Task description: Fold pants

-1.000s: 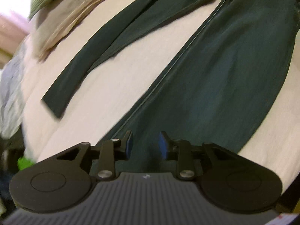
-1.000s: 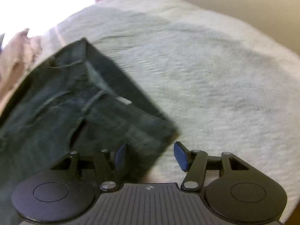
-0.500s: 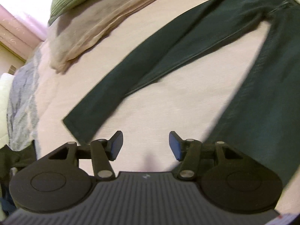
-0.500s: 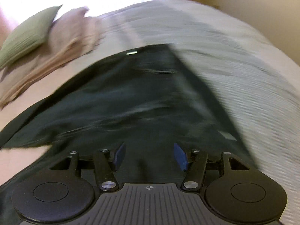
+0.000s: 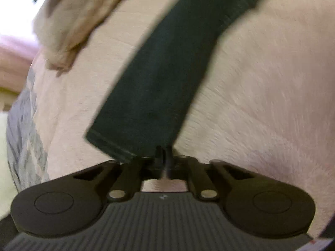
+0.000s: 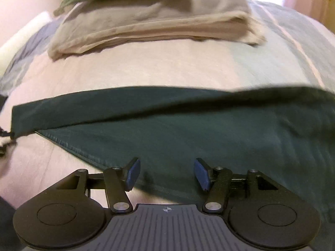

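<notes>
The left hand-held gripper (image 5: 164,155) looks clenched on the hem of the pants (image 5: 159,79), though it's blurry; the right hand-held gripper (image 6: 166,174) hovers released. Pinch its hem squarely, then lift both together.

Left claw (image 5: 164,156) pinched on hem of dark pants (image 5: 159,79).

Pants (image 6: 188,125) lie on bed (image 6: 146,71), before blanket (image 6: 146,27).

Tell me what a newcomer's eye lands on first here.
The dark green pants stretched across the pale bedspread stand out first. Next, the left gripper, jaws shut on the hem corner of one pant leg, while the right gripper hovers open over the other leg's hem. Folded beige linens lie behind.
</notes>
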Available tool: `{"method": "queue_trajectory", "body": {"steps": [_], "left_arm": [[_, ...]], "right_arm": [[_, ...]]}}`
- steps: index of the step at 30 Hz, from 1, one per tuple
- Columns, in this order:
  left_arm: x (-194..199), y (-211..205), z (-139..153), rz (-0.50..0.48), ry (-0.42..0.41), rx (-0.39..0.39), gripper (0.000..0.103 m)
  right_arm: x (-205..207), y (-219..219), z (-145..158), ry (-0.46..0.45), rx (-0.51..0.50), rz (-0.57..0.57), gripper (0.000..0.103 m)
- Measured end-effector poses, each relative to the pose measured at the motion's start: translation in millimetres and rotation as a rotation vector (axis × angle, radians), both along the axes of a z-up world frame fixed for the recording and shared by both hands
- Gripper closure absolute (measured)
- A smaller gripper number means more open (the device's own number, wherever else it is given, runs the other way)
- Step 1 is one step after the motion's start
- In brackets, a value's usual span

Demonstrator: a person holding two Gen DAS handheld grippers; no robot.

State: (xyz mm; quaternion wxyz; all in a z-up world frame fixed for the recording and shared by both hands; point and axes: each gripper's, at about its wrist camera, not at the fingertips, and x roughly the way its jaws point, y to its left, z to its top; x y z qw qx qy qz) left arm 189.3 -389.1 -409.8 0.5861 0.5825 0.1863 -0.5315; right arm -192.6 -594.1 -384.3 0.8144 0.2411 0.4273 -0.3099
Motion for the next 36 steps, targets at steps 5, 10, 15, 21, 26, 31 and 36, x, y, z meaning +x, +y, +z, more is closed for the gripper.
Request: {"method": "queue_trajectory", "body": {"steps": [5,10,15,21,26,31,36], "left_arm": [[55.5,-40.1,77.7,0.099,0.058,-0.212,0.101],[112.5,-90.0,120.4,0.249,0.019,-0.399,0.095],[115.0,-67.2,108.6,0.26,0.066,-0.349,0.082],[41.2,-9.4,29.4,-0.079,0.037,-0.087,0.063],[15.3,9.9,-22.0,-0.29,-0.193,-0.036,0.054],[27.5,1.2,-27.4,-0.272,-0.247,-0.066,0.096],[31.3,11.1,7.8,-0.177,-0.137,-0.107,0.098]], "right_arm": [[32.2,-6.0,9.5,0.004,-0.018,-0.008,0.049],[46.2,-13.2,25.7,0.011,-0.046,-0.014,0.049],[42.1,-9.4,21.1,0.029,-0.025,-0.016,0.049],[26.8,3.9,-4.5,0.057,0.047,-0.037,0.049],[37.7,27.4,-28.6,0.172,0.033,0.114,0.049],[68.5,60.1,-55.7,0.408,-0.212,0.447,0.049],[86.1,72.8,-66.7,0.509,-0.369,0.625,0.103]]}}
